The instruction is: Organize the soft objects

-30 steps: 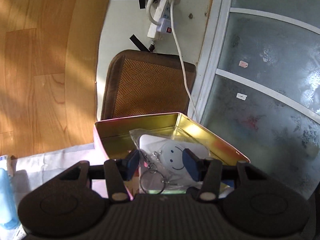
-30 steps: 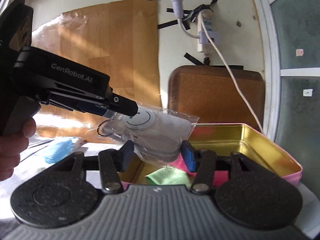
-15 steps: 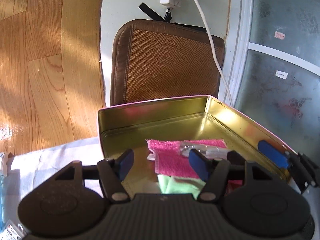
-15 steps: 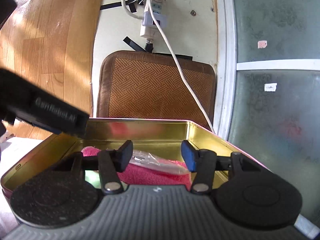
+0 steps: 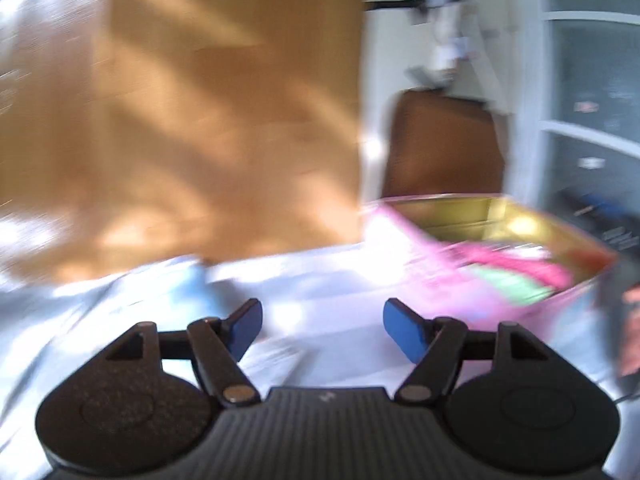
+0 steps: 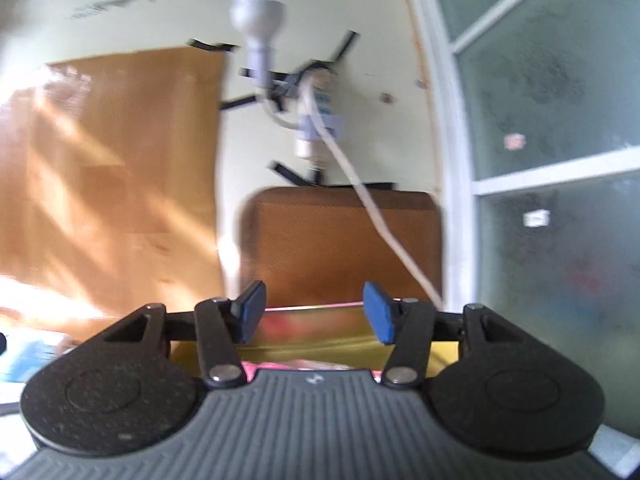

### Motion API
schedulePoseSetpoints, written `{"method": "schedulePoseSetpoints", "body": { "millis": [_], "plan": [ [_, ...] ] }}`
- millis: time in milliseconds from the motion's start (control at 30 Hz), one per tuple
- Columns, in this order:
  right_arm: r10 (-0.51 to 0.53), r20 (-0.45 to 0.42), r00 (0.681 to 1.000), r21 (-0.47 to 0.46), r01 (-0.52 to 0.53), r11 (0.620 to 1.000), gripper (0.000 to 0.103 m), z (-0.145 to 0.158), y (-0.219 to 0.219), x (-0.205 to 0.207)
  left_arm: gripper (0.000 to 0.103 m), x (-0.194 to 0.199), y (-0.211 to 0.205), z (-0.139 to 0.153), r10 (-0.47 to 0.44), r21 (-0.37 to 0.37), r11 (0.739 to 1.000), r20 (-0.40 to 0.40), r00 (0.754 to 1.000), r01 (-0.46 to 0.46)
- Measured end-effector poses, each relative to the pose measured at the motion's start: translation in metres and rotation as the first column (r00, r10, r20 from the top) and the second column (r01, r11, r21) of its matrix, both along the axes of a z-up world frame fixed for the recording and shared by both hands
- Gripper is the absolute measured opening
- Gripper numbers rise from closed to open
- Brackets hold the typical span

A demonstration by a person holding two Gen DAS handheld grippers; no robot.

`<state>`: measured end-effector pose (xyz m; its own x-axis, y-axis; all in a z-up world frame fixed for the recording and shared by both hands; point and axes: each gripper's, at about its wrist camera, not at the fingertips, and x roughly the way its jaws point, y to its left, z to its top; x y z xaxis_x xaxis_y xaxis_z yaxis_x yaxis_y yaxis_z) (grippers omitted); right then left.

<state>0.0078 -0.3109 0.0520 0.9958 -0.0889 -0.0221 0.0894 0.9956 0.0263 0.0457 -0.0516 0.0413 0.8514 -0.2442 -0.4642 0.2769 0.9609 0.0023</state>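
Motion blurs the left wrist view. A pink tin (image 5: 500, 308) with a gold inside sits on the right, holding a pink cloth (image 5: 516, 260) and a green cloth (image 5: 512, 284). My left gripper (image 5: 323, 316) hangs over the white table cover, left of the tin; its jaws are opening with nothing between them. A pale blue soft item (image 5: 196, 288) lies just beyond its left finger. In the right wrist view, my right gripper (image 6: 314, 300) points level over the tin's near side (image 6: 320, 332), jaws opening slightly and empty. The pink cloth (image 6: 280, 366) peeks out below it.
A brown woven mat (image 6: 340, 248) leans on the wall behind the tin. Above it a power strip with a white cable (image 6: 316, 128) and a bulb (image 6: 258, 20) are taped up. Frosted glass door (image 6: 560, 120) at right, wooden panel (image 5: 200, 120) at left. A hand (image 5: 632, 332) shows at the right edge.
The left gripper let the bagged smiley toy go into the tin, opened wider and swung left off the tin. The right view tilted up, so the tin sits lower.
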Motion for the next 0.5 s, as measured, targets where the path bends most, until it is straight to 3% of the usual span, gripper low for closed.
{"method": "schedulePoseSetpoints", "body": {
  "millis": [100, 233, 300, 400, 500],
  "plan": [
    [0.225, -0.082, 0.971, 0.045, -0.222, 0.974, 0.058, 0.012, 0.045, 0.008, 0.068, 0.016, 0.058, -0.022, 0.229, 0.059, 0.973, -0.069, 0.971, -0.225],
    [0.440, -0.267, 0.858, 0.093, -0.431, 0.897, 0.060, 0.004, 0.114, 0.046, 0.068, 0.021, 0.114, -0.042, 0.417, 0.060, 0.909, -0.111, 0.902, -0.413],
    [0.480, -0.341, 0.808, 0.121, -0.469, 0.875, 0.060, -0.008, 0.143, 0.070, 0.068, 0.020, 0.134, -0.050, 0.449, 0.013, 0.892, -0.149, 0.881, -0.452],
    [0.503, -0.442, 0.743, 0.166, -0.483, 0.859, 0.062, -0.024, 0.187, 0.103, 0.068, 0.014, 0.152, -0.049, 0.448, -0.087, 0.881, -0.158, 0.880, -0.464],
    [0.465, -0.517, 0.719, 0.146, -0.461, 0.875, 0.066, -0.041, 0.221, 0.131, 0.068, 0.010, 0.153, -0.049, 0.424, -0.106, 0.891, -0.154, 0.892, -0.442]
  ]
}}
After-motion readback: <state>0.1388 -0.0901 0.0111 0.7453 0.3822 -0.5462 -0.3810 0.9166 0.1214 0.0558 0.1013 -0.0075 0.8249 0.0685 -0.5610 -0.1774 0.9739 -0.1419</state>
